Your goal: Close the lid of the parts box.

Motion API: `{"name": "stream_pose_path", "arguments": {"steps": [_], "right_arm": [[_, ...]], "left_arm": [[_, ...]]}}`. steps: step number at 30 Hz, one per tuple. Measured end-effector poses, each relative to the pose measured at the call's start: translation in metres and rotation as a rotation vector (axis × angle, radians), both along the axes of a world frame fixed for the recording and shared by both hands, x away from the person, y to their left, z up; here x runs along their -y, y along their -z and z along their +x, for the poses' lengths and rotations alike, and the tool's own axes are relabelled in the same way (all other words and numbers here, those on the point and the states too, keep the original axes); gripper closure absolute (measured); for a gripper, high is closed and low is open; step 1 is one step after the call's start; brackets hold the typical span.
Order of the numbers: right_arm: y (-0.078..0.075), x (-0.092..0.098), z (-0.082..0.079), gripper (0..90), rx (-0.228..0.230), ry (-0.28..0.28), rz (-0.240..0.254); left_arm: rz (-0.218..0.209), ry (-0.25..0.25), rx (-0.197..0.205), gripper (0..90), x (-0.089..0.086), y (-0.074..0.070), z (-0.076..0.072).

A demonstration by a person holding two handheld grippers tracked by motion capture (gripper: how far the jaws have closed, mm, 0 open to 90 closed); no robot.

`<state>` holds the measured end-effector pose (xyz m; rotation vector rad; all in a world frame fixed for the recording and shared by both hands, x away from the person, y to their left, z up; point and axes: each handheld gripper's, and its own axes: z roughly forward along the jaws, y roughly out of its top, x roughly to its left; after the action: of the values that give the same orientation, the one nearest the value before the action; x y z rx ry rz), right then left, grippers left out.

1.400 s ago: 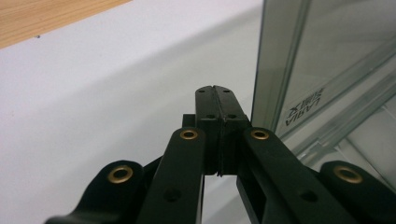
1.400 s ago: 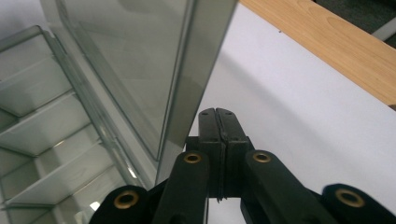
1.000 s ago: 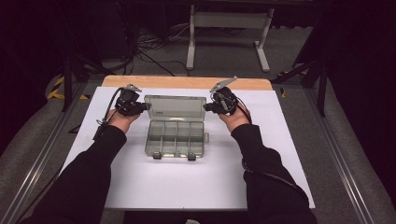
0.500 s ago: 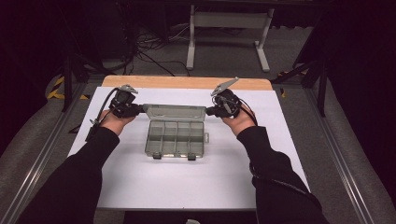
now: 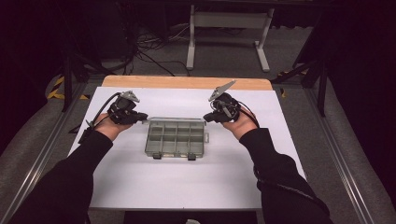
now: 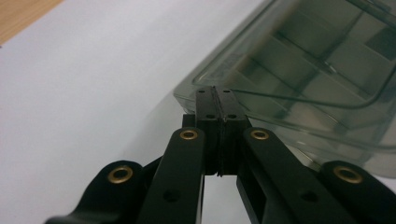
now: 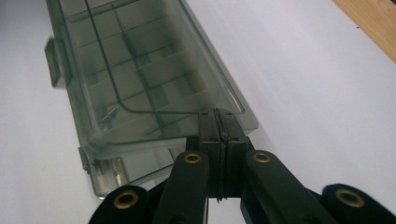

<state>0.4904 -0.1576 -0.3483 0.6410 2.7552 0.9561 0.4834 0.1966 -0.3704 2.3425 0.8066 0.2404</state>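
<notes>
A smoky clear compartment box (image 5: 176, 137) lies on the white table top (image 5: 196, 186). Its lid is swung down over the dividers, still slightly raised at the hinge side in the right gripper view (image 7: 140, 70). My left gripper (image 5: 144, 119) is shut with nothing between its jaws, its tip at the box's far left corner (image 6: 317, 60); the jaws (image 6: 215, 95) meet flush. My right gripper (image 5: 207, 117) is shut and bare too, its tip (image 7: 216, 116) against the lid's far right corner. Two latches (image 5: 157, 157) hang at the box's near edge.
A bare wooden strip (image 5: 187, 82) runs along the table's far edge. Behind it, cables and a white stand (image 5: 229, 28) sit on the floor. Metal rails (image 5: 345, 168) flank the table on both sides.
The lid, upright a second ago, has swung down over the box. Both hands came slightly toward the person with it, jaws still shut.
</notes>
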Motion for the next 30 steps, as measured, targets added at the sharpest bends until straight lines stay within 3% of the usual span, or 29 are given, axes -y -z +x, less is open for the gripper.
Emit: {"name": "stream_pose_path", "arguments": {"steps": [8,16,30], "right_arm": [[-0.003,-0.008,-0.010,89.9,-0.012,-0.050,-0.033],[-0.007,-0.016,-0.020,89.9,-0.034,-0.087,-0.066],[-0.004,-0.027,-0.029,89.9,-0.070,-0.143,-0.115]], "left_arm": [[0.033,0.059,-0.016,89.5,0.001,-0.003,-0.009],[0.038,0.089,-0.031,89.5,0.001,-0.005,-0.015],[0.088,0.142,-0.073,89.3,0.004,-0.002,-0.024]]}}
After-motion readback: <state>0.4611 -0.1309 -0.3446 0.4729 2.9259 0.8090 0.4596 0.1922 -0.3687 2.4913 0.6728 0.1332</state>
